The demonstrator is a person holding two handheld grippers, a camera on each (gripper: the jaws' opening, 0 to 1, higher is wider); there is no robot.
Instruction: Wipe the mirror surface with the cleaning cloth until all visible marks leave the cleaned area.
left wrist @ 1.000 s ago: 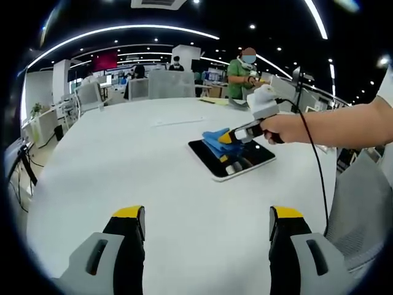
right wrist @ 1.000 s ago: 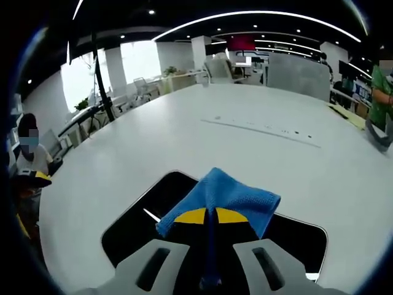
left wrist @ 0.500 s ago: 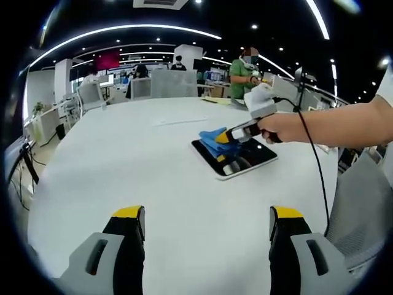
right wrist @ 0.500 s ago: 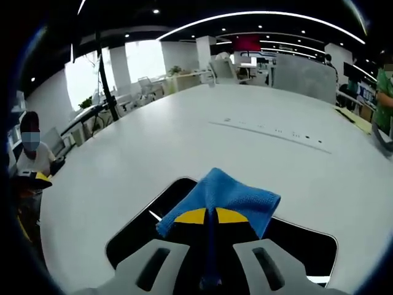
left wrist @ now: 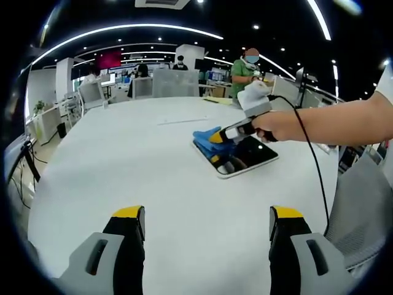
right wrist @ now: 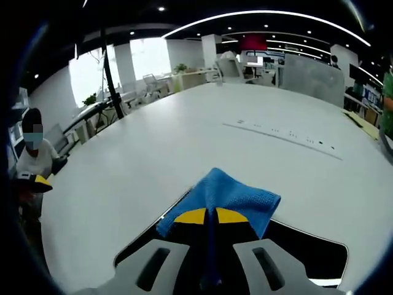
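A dark rectangular mirror (left wrist: 242,157) with a pale frame lies flat on the white table (left wrist: 123,160). A blue cleaning cloth (left wrist: 207,137) rests over its far left corner. My right gripper (left wrist: 216,138) is shut on the cloth and presses it onto the mirror, held by a person's hand (left wrist: 279,126). In the right gripper view the blue cloth (right wrist: 227,196) bunches over the yellow-tipped right gripper (right wrist: 206,216), with the mirror (right wrist: 301,252) beneath. My left gripper (left wrist: 202,222) hovers open over bare table, well short of the mirror.
A grey chair back (left wrist: 365,215) stands at the table's right edge. Office chairs (left wrist: 163,83) line the far side, and a person in green (left wrist: 242,70) stands behind. A seated person (right wrist: 34,157) is off the table's left edge.
The right gripper has slid the cloth leftward across the mirror, toward its far left corner. My left gripper has stayed open and still.
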